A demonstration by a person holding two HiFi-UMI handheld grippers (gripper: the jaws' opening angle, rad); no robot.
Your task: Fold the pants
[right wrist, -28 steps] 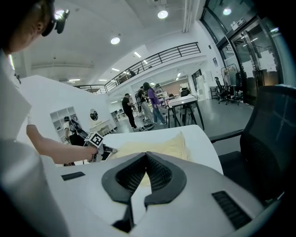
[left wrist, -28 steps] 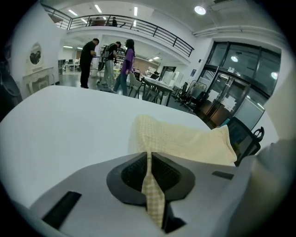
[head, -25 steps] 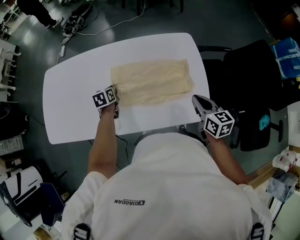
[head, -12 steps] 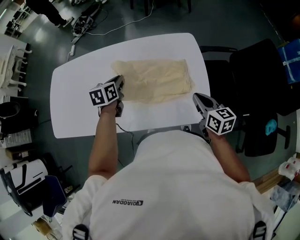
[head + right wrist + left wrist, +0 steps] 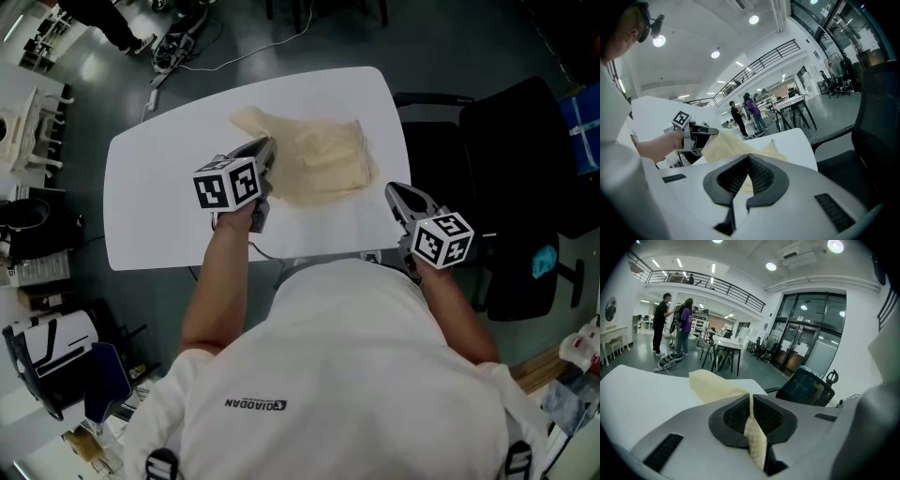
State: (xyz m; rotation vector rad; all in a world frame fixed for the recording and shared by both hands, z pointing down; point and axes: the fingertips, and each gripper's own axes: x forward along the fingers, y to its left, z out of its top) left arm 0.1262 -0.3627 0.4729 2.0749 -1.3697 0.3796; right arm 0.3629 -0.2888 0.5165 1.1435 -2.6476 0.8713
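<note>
The cream pants lie on the white table, their left end lifted and folding over toward the right. My left gripper holds that raised end above the table; its jaws are closing with a strip of the cloth pinched between the pads. The rest of the pants trails away ahead in the left gripper view. My right gripper hovers at the table's near right edge, shut and empty, off the cloth. In the right gripper view the pants and the left gripper show beyond the right gripper.
Black office chairs stand just right of the table. Cables lie on the grey floor behind it. People stand far off in the room, with more tables and chairs beyond.
The left gripper has risen and moved right from the table's left side, carrying the pants' left end up and over. The right gripper has shifted only slightly.
</note>
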